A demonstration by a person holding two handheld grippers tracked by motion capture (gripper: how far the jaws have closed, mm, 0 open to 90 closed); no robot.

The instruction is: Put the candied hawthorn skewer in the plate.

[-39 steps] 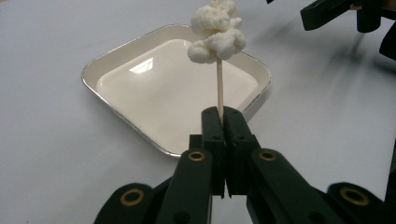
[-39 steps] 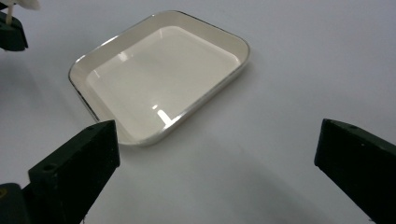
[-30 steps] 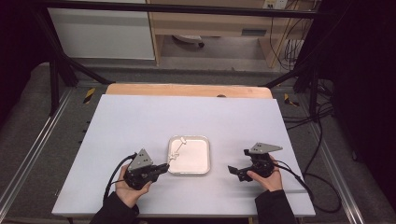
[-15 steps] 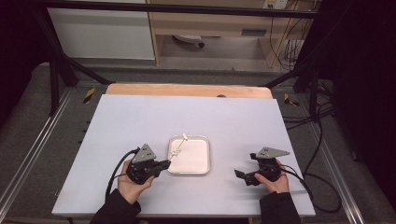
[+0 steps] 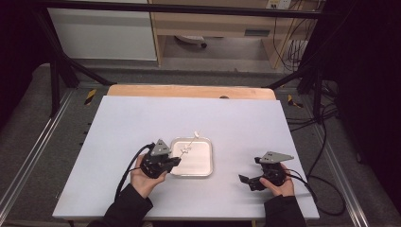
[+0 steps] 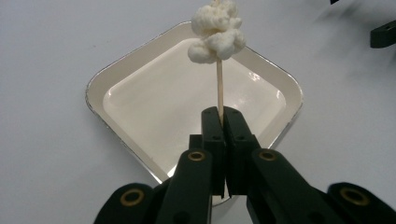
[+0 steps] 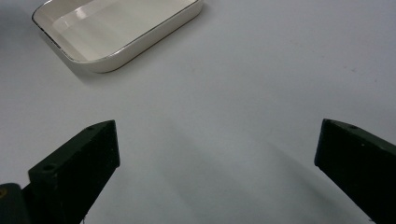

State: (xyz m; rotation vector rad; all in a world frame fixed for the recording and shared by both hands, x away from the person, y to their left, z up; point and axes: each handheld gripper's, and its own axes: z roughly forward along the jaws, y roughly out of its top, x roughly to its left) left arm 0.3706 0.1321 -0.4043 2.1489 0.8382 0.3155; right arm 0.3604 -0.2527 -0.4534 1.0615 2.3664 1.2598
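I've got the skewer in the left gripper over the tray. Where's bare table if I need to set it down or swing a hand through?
The table is bare between the tray and the far wooden edge, and between tray and right gripper, whose jaws stand open. It is crowded where the left gripper holds the skewer over the tray's left rim.

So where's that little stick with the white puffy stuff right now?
The skewer is clamped in the left gripper, held over the white tray near the table's middle, its puffy end pointing away from the person.

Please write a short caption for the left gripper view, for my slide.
The left gripper, shut on a thin wooden skewer with white food pieces on it, holds it above a white tray.
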